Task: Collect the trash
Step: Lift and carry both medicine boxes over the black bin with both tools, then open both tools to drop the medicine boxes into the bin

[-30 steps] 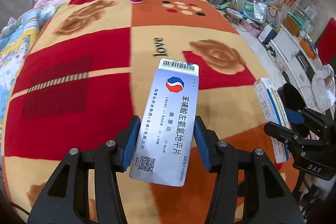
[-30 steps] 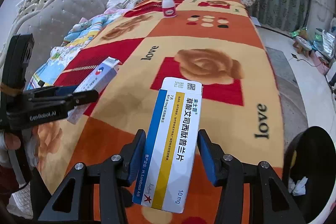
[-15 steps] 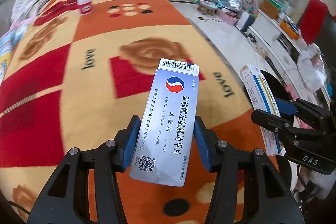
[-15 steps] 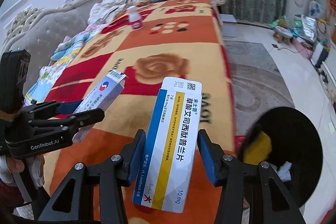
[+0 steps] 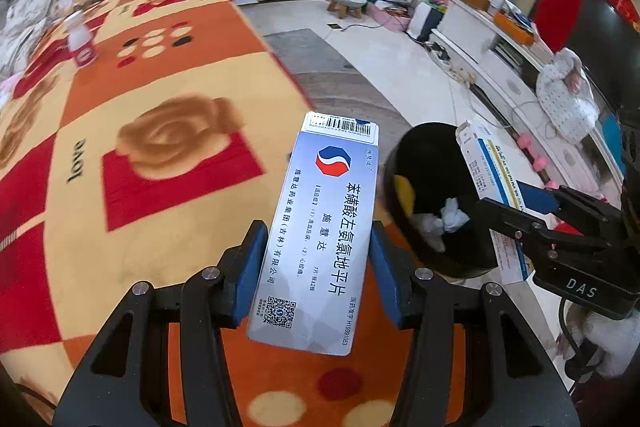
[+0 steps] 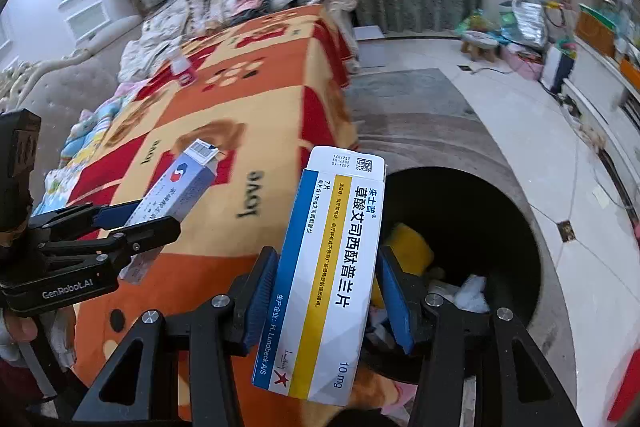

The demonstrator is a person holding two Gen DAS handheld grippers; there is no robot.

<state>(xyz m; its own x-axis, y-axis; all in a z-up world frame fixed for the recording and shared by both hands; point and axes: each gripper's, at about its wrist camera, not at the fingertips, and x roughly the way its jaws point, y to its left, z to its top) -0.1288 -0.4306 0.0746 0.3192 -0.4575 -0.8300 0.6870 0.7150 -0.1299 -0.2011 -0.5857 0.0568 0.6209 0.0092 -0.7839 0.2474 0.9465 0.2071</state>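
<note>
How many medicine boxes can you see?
2. The silver box is clamped in the left gripper over the blanket's edge. The white, blue and yellow box is clamped in the right gripper beside the black bin.

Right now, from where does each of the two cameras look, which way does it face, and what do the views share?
Left wrist: sits on the left gripper, facing along its fingers at the silver medicine box it clamps, over the patterned blanket; the right gripper shows at right.
Right wrist: sits on the right gripper, facing its white medicine box and the black trash bin; the left gripper and a hand show at left.
Shared: both boxes, bin, blanket, small bottle.
</note>
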